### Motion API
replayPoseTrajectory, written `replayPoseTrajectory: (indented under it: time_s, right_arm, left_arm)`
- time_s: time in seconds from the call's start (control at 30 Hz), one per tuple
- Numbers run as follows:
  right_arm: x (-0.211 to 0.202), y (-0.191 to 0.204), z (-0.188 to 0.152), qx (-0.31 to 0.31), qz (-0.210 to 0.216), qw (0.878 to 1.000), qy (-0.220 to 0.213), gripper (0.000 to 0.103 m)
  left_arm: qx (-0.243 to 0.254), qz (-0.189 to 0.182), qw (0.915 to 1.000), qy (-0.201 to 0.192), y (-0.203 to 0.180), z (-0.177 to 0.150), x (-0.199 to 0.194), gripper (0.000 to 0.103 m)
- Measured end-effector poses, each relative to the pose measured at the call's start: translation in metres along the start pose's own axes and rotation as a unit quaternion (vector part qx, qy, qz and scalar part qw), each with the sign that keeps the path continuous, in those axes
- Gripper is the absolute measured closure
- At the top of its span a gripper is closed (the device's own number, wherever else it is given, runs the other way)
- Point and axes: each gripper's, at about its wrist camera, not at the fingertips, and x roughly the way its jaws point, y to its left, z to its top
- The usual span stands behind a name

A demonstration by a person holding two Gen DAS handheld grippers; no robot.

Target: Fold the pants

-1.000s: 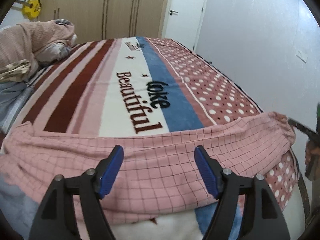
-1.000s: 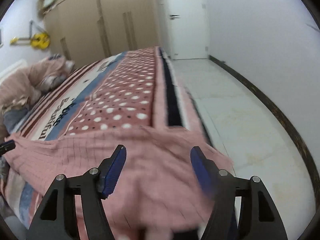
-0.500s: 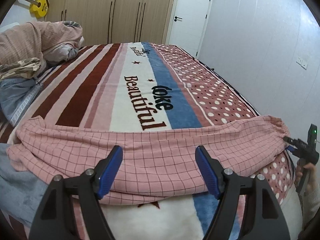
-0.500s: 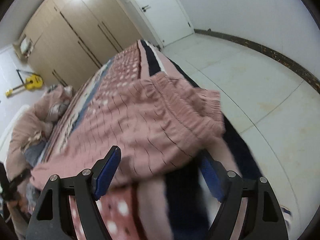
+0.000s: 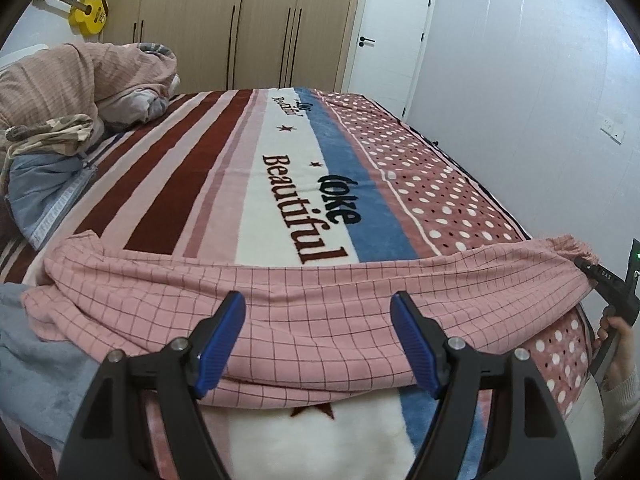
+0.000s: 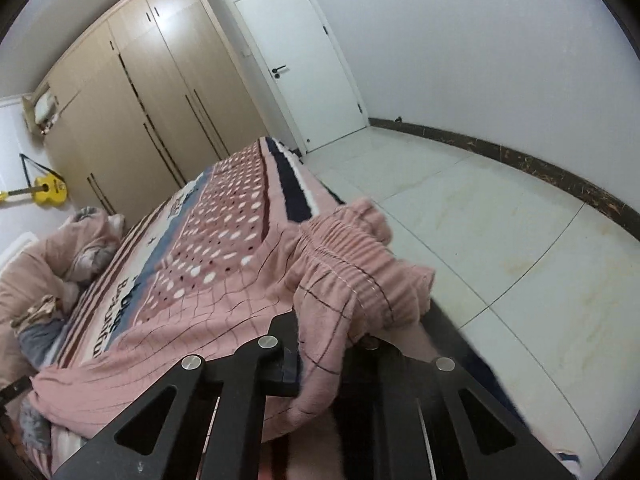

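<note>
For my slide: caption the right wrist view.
Right tongs shut on the pink pants at their waistband, by the bed's edge.

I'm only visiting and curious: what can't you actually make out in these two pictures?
- Right tool tips, right view: buried in the pants waistband they pinch.
- Pants hems, left view: far left end bunches against a grey cloth.
- Front pants edge, left view: partly behind the open left tool.
- Person, left view: only a hand, cut off by the picture edge.
</note>
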Motion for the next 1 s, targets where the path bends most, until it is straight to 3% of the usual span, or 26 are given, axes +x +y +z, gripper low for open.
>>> replayPoseTrajectory:
  time_s: [0.4, 0.63, 0.83, 0.9, 1.0]
  right_arm:
    - [-0.054, -0.045, 0.022, 0.000, -0.066, 0.998, -0.020, 0.100]
    - [-0.099, -0.077, 0.035, -0.009, -0.130, 0.991, -0.040, 0.100]
    - [-0.088, -0.093, 0.016, 0.008, -0.123, 0.992, 0.026, 0.096]
    - [-0.084, -0.098, 0.005, 0.011, -0.127, 0.991, 0.049, 0.082]
    - [-0.084, -0.103, -0.009, 0.014, -0.129, 0.988, 0.085, 0.079]
  left_arm:
    - [0.007, -0.014, 0.9998, -0.012, -0.013, 0.004, -0.014, 0.032]
    - [0.012, -0.024, 0.9995, -0.015, -0.026, 0.004, -0.017, 0.032]
    - [0.024, -0.042, 0.9988, 0.007, -0.039, 0.002, -0.004, 0.032]
    - [0.032, -0.045, 0.9984, 0.014, -0.045, 0.001, 0.000, 0.032]
    - [0.046, -0.056, 0.9971, 0.025, -0.056, 0.000, 0.008, 0.032]
